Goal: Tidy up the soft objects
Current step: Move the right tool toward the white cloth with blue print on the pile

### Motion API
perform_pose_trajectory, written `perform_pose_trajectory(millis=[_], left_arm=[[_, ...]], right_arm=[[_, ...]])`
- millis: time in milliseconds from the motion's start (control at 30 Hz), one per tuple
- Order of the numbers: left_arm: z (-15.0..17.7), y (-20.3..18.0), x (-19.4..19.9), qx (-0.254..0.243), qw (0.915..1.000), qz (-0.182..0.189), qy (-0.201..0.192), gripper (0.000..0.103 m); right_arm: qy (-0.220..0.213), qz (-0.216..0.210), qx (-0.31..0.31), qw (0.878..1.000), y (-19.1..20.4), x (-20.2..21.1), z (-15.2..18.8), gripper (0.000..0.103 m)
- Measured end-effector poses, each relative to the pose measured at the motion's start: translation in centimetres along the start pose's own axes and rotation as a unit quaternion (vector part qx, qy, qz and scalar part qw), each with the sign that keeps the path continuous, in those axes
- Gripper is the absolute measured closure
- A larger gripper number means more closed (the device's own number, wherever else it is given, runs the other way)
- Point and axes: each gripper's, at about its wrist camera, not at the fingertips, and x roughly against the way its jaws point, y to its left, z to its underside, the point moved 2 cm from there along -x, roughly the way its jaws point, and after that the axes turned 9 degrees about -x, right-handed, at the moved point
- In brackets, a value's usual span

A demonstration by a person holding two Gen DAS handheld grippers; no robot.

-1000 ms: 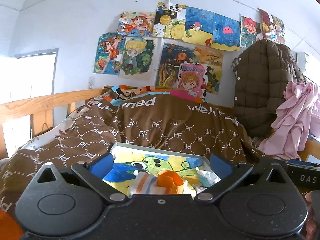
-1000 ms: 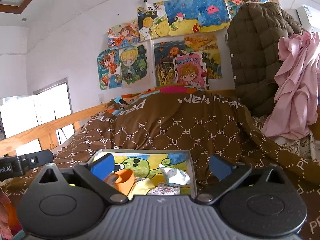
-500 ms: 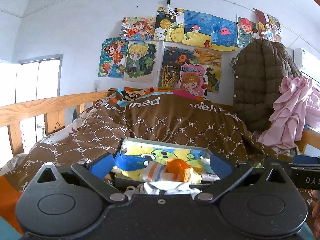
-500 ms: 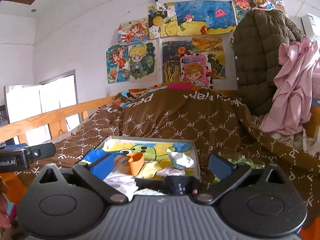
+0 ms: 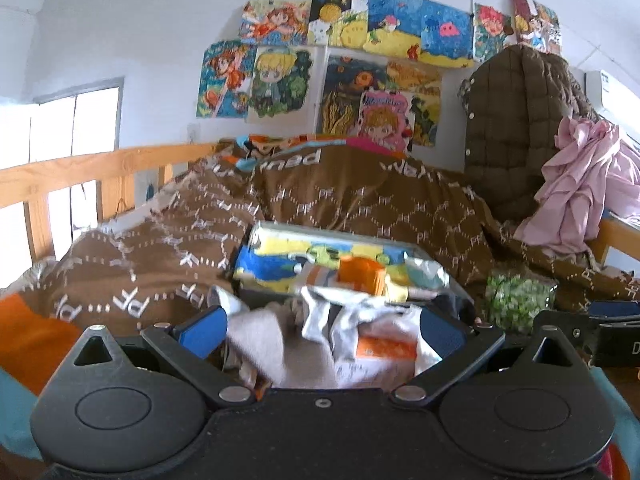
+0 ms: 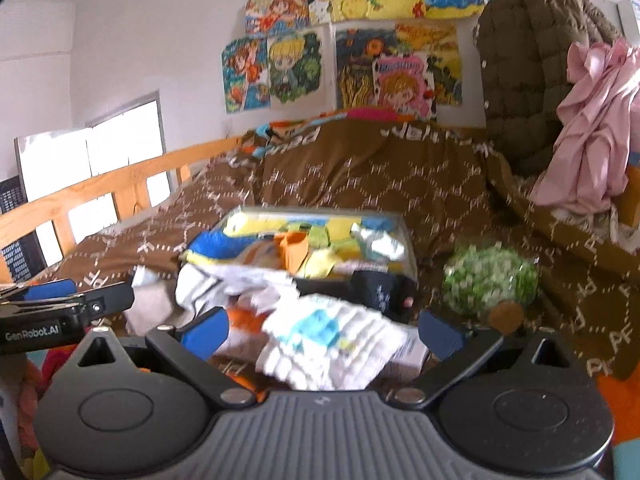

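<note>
A shallow tray [image 5: 264, 232] [image 6: 410, 236] with a cartoon-print lining sits on the brown bedspread, holding small soft items, an orange one [image 5: 360, 274] [image 6: 294, 250] among them. In front of it lies a heap of socks and cloths: a grey-white sock [image 5: 332, 316], a white sock with blue and yellow print [image 6: 332, 344], a black sock [image 6: 380, 290]. My left gripper [image 5: 320, 328] hangs open over the heap, gripping nothing. My right gripper [image 6: 322, 330] is open too, its blue pads either side of the white printed sock, apart from it.
A green-and-white speckled bundle [image 6: 490, 278] [image 5: 516, 300] lies right of the heap. A wooden bed rail [image 5: 80, 172] runs along the left. A brown quilted jacket [image 5: 520, 132] and pink garment [image 5: 584, 188] hang at the right. The other gripper's body [image 6: 60, 312] shows at left.
Both grippers have pulled back and dropped lower. The tray now sits farther off, and the heap of socks in front of it has come between the fingers. Both stay open.
</note>
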Motion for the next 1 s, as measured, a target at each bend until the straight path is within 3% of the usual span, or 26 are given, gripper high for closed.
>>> perform_pose_trajectory(millis=[200, 567, 1000], left_arm=[[1.5, 0.6, -0.5, 0.009, 0.9997, 0.000, 0.023, 0.001], [3.4, 0.8, -1.5, -0.007, 0.9986, -0.006, 0.053, 0.001], [2.6, 0.8, -3.2, -0.011, 0.9986, -0.022, 0.047, 0.001]], right_arm=[[0.058, 0.010, 0.015, 0.998, 0.7, -1.9, 1.2, 0.000], [0.116, 0.019, 0.015, 0.993, 0.5, -3.9, 2.1, 0.000], [0.129, 0.024, 0.014, 0.991, 0.2, -5.0, 2.2, 0.000]])
